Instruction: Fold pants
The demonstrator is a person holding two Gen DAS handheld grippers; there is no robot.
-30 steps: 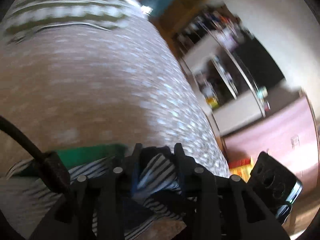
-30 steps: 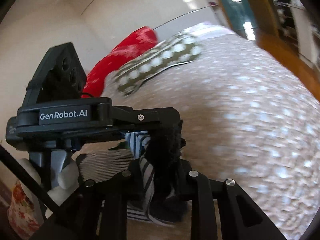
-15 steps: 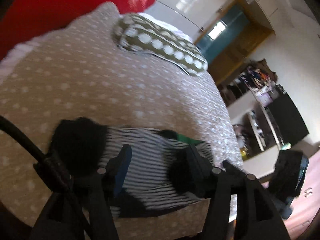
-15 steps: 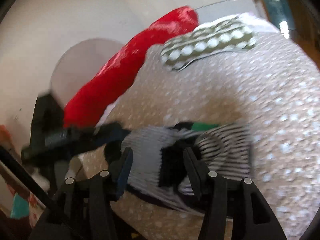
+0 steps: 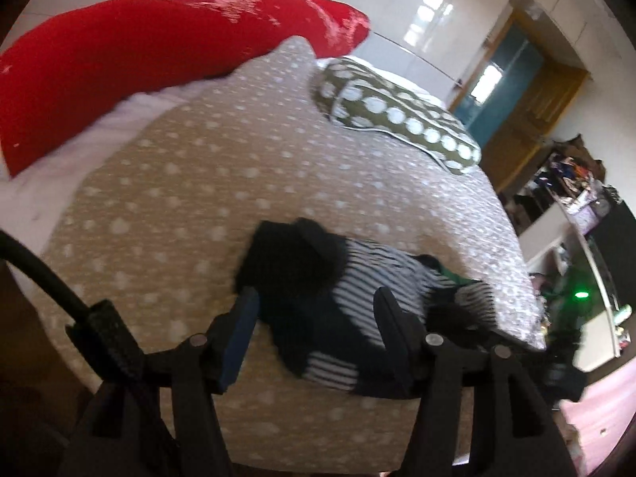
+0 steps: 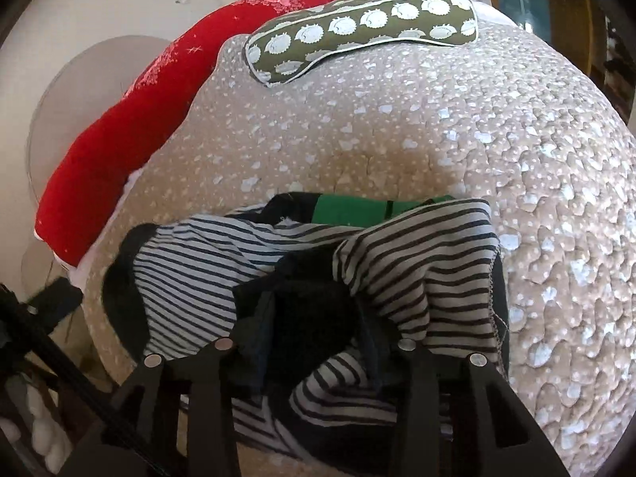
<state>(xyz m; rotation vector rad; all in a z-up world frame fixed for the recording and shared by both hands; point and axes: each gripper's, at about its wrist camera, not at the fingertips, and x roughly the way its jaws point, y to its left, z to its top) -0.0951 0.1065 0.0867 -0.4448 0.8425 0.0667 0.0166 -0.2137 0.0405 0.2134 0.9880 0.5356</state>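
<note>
The pants [image 6: 222, 274] are black-and-white striped with dark patches and a green waistband [image 6: 349, 208]. They lie folded in a loose bundle near the front edge of the bed. In the left wrist view the pants [image 5: 369, 278] lie just past my left gripper [image 5: 316, 312], which is open and empty above them. My right gripper [image 6: 314, 318] is open, with its fingers spread over a dark part of the bundle and holding nothing.
The bed has a beige quilt with white spots [image 6: 437, 119]. A long red pillow [image 5: 139, 59] and an olive pillow with white dots [image 6: 357, 28] lie at the far end. Shelves and a doorway [image 5: 516, 91] stand to the right of the bed.
Both grippers let go of the pants and drew back. The pants now lie on the bed in a folded bundle. Both jaws went from shut to open.
</note>
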